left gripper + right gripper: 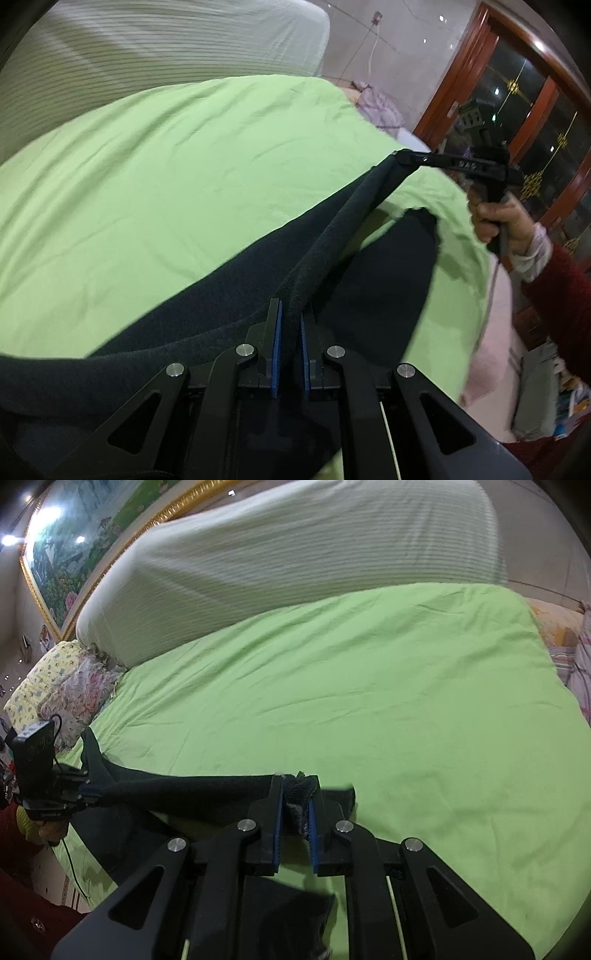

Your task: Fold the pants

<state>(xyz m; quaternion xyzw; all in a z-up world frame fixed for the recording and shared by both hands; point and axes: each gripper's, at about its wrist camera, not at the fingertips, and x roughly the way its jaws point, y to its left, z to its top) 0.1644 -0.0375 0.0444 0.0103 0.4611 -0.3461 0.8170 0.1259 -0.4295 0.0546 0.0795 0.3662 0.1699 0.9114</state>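
Both my grippers, left (291, 325) & right (296, 805), clamped on dark knit pants (229, 280); thin pinch, fabric may slip w/ tension over near green sheet (369, 686).

the pants (229, 295) are a dark, matt, fuzzy knit cloth. the bed sheet (177, 166) is smooth light-green cloth, faintly creased. the left tongs (291, 354) are matt black plastic with blue ribbed pads (276, 354) and shiny metal pins. at upper right, the door frame (476, 59) is glossy reddish wood.

No legible text or labels.
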